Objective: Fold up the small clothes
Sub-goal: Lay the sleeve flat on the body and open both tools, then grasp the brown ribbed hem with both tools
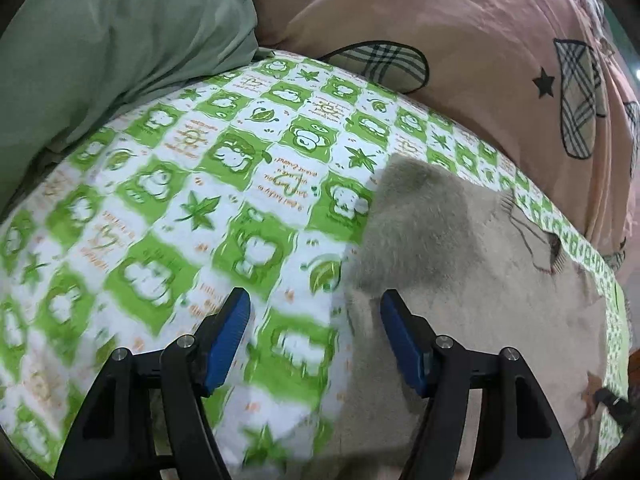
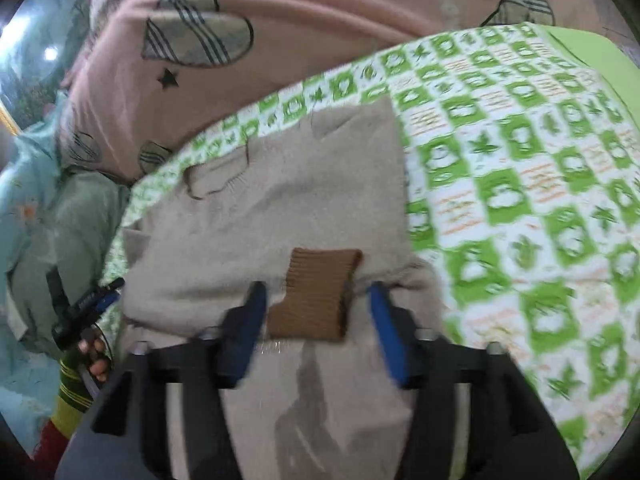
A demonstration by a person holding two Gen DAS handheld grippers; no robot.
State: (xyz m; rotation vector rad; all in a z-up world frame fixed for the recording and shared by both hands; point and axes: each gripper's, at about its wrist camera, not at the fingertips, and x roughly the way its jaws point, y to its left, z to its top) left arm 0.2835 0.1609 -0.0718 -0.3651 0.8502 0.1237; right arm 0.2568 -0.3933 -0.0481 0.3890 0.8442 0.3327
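Observation:
A small beige knit sweater [image 2: 280, 200] lies flat on a green-and-white patterned sheet [image 2: 520, 200]. Its brown ribbed cuff [image 2: 316, 292] lies folded over the body, between my right gripper's [image 2: 318, 296] open blue fingers. In the left wrist view the sweater [image 1: 460, 280] fills the right side. My left gripper [image 1: 316, 304] is open and empty over the sweater's left edge, its right finger [image 1: 396, 320] above the knit, its left finger above the sheet [image 1: 180, 200]. The left gripper also shows at the left of the right wrist view [image 2: 100, 300].
A pink quilt with plaid patches [image 1: 480, 40] is bunched along the far side of the bed. A green pillow [image 1: 100, 40] lies at the far left in the left wrist view. A pale blue floral cloth [image 2: 28, 200] lies at the right wrist view's left edge.

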